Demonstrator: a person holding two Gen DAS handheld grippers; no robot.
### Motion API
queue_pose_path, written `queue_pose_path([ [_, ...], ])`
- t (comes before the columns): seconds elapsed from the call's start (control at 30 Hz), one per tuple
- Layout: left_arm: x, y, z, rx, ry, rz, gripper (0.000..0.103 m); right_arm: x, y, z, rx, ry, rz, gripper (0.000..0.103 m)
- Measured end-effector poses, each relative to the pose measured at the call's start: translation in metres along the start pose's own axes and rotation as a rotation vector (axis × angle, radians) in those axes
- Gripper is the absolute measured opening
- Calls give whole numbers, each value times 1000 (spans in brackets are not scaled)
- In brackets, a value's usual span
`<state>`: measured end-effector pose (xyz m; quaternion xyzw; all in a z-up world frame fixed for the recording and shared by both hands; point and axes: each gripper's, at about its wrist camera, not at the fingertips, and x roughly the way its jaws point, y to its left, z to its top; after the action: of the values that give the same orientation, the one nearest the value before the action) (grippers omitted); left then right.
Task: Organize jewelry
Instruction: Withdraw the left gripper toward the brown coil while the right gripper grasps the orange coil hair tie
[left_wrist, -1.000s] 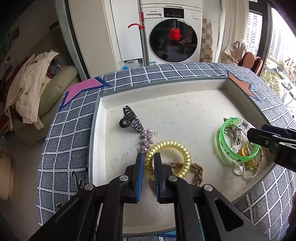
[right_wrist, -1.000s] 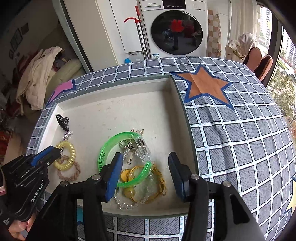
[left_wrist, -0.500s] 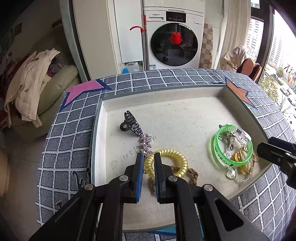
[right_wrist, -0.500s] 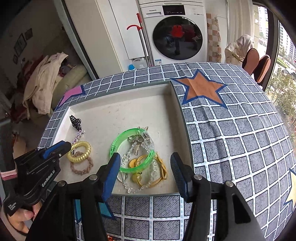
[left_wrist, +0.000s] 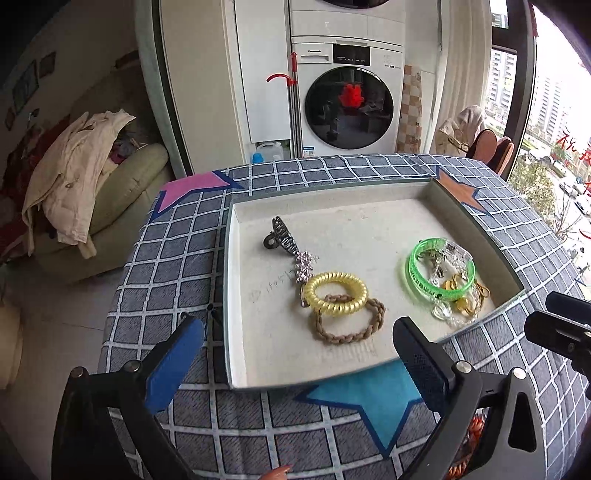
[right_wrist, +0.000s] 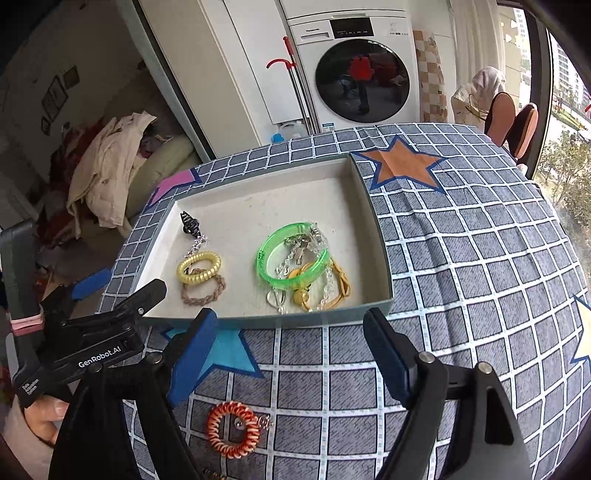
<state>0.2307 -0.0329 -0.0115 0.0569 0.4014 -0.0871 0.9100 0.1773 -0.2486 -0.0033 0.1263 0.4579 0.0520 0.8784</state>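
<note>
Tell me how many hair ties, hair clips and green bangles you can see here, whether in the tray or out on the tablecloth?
Hair ties: 3: yellow coil, brown braid, orange coil on the cloth
Hair clips: 2: black claw, sparkly star clip
Green bangles: 1
Total: 6

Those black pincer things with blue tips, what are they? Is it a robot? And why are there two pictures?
No robot: a person holds one grabbing tool in each hand, and each tool carries a camera looking along its fingers. One picture comes from the left tool, the other from the right tool.

Both look at a shallow tray on a checked tablecloth. Inside lie a black hair claw, a yellow coil hair tie, a brown braided band and a green bangle on a jewelry heap. An orange coil tie is outside the tray.

Both tools have just been opening. Nothing is held.
</note>
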Motion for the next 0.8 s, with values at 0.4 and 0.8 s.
queue_pose_path([
  [0.4, -53, 1, -114, -23, 81, -109, 103, 0, -11, -75, 40, 136, -10, 85],
  [0.8, -67, -38, -126, 71, 95, -163, 103, -9, -11, -79, 55, 131, 15, 83],
])
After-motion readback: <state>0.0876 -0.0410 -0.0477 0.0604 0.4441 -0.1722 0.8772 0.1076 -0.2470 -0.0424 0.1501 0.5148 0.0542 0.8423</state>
